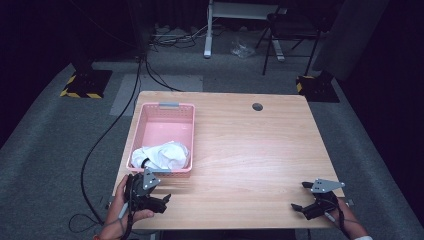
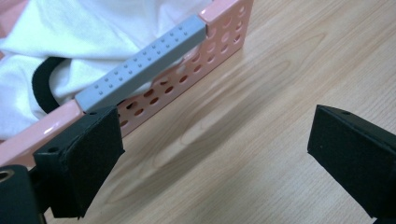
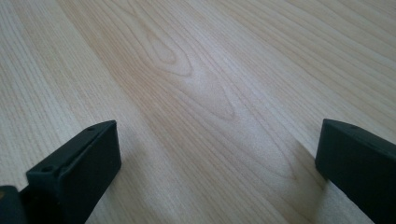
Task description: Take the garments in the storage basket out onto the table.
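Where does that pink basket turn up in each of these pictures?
High view: pink basket at the table's left, ahead of the left claw.
Left gripper view: its corner at upper left.
Right gripper view: bare wood, no basket.
Shared landmark: the grey handle.

Both hands low at near edge of table, me holding one gripper each. My left gripper near near-left corner, left hand wrapped round body, forearm coming in from bottom, grey plate on top tilted up. Jaws spread wide, nothing between them in left gripper view. My right gripper near near-right corner, right hand behind it, jaws pointing left-ish across table, also wide apart and empty. Cables trail back from both.
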The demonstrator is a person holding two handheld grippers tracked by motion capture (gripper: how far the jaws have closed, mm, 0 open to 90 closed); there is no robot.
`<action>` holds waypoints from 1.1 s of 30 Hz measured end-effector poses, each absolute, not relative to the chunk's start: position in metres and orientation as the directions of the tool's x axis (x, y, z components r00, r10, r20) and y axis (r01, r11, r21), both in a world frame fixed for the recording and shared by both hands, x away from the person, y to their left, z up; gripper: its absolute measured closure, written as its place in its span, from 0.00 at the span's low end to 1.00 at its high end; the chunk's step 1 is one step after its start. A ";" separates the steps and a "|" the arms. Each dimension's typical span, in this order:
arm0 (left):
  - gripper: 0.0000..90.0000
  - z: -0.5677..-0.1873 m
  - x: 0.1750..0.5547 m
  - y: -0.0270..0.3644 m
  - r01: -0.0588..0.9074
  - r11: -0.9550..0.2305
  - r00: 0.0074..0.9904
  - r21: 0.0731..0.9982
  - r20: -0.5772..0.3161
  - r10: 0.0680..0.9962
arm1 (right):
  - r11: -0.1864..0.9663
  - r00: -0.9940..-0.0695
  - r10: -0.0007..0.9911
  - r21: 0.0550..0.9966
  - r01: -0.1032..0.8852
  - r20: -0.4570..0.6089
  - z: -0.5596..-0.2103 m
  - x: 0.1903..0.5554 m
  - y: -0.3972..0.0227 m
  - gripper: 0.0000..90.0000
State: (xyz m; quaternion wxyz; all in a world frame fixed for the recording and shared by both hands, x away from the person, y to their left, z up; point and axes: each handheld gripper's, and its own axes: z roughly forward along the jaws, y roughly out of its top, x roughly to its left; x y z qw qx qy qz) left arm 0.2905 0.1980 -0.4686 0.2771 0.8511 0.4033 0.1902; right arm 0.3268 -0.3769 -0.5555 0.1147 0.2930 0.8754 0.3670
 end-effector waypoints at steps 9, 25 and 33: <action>0.03 -0.464 0.297 0.196 0.573 -0.532 0.606 0.624 0.114 0.787 | 0.559 -0.802 0.597 0.710 0.429 0.014 -0.555 0.327 -0.377 0.00; 0.03 -0.451 0.312 0.188 0.546 -0.533 0.617 0.647 0.120 0.778 | 0.559 -0.802 0.597 0.710 0.429 0.014 -0.555 0.327 -0.377 0.00; 0.03 -0.446 0.319 0.185 0.537 -0.518 0.620 0.666 0.105 0.778 | 0.559 -0.802 0.597 0.710 0.429 0.015 -0.555 0.327 -0.377 0.00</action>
